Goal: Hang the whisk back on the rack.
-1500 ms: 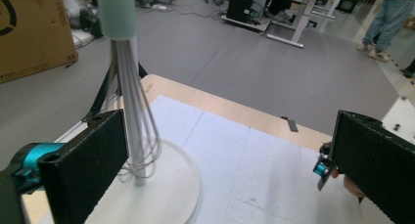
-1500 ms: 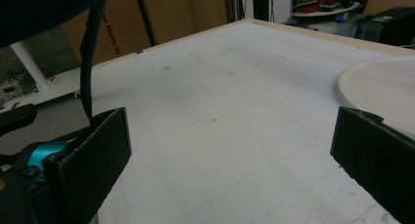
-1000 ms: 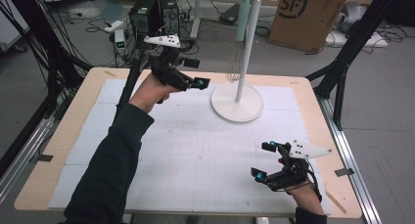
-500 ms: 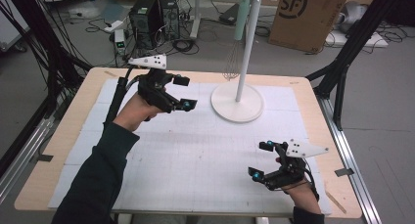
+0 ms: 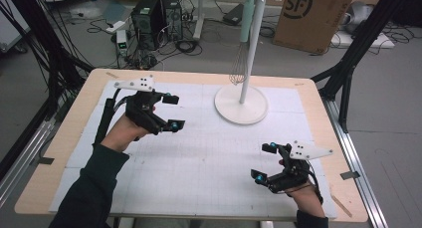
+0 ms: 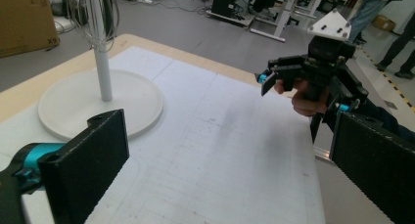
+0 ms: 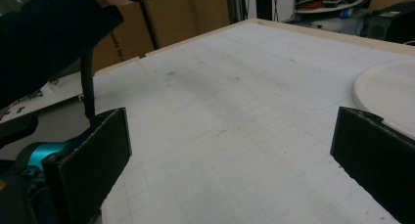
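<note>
My left gripper hovers over the left half of the white mat, open, with nothing between its jaws. My right gripper is held near the front right of the mat, also open and empty. A white stand with a round base rises at the back centre, and a wire whisk with a pale green handle hangs from it. In the left gripper view my own jaws frame the mat, with the stand base at left and the right gripper beyond.
The wooden table edge borders the mat. Black frame poles stand at the table's corners. Behind the table, computer cases, cables and a cardboard box sit on the floor. A dark sleeve crosses the right gripper view.
My left gripper has drawn back from beside the stand, toward the left and nearer the person. The right gripper has hardly moved. Both stay open.
</note>
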